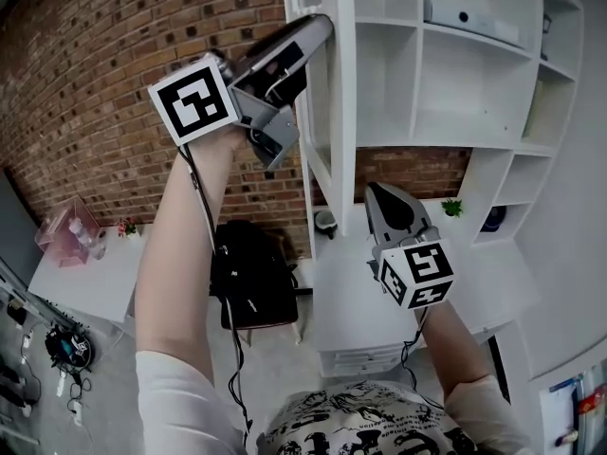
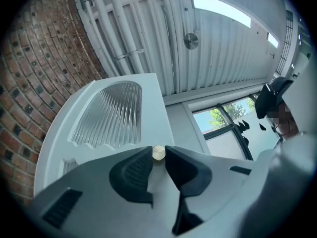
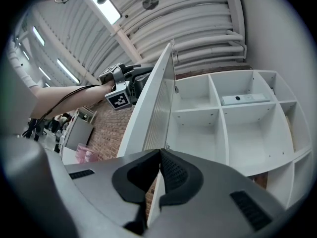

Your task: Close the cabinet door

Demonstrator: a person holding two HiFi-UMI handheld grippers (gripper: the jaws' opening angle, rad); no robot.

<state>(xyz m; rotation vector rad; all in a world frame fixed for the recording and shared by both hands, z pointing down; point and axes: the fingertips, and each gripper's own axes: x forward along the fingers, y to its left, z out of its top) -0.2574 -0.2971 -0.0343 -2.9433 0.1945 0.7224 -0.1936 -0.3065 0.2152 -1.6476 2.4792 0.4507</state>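
Observation:
The white cabinet (image 1: 455, 93) has open shelves, and its door (image 1: 340, 112) stands out edge-on towards me. My left gripper (image 1: 318, 28) reaches up to the door's top part. In the left gripper view its pads (image 2: 133, 170) close on a small brass knob (image 2: 158, 152) on the door (image 2: 148, 93), below a ribbed glass panel (image 2: 111, 113). Lower and to the right, my right gripper (image 1: 379, 192) is near the door's bottom end. Its jaws (image 3: 160, 155) are shut tip to tip, just below the door's lower corner (image 3: 158, 108). Nothing shows pinched between them.
A brick wall (image 1: 114, 83) lies left of the cabinet. Below it are a black bag on a chair (image 1: 251, 273) and a white table (image 1: 85, 273) with a pink box (image 1: 66, 230). A grey device (image 1: 465, 17) lies on an upper shelf, a small plant (image 1: 452, 207) lower down.

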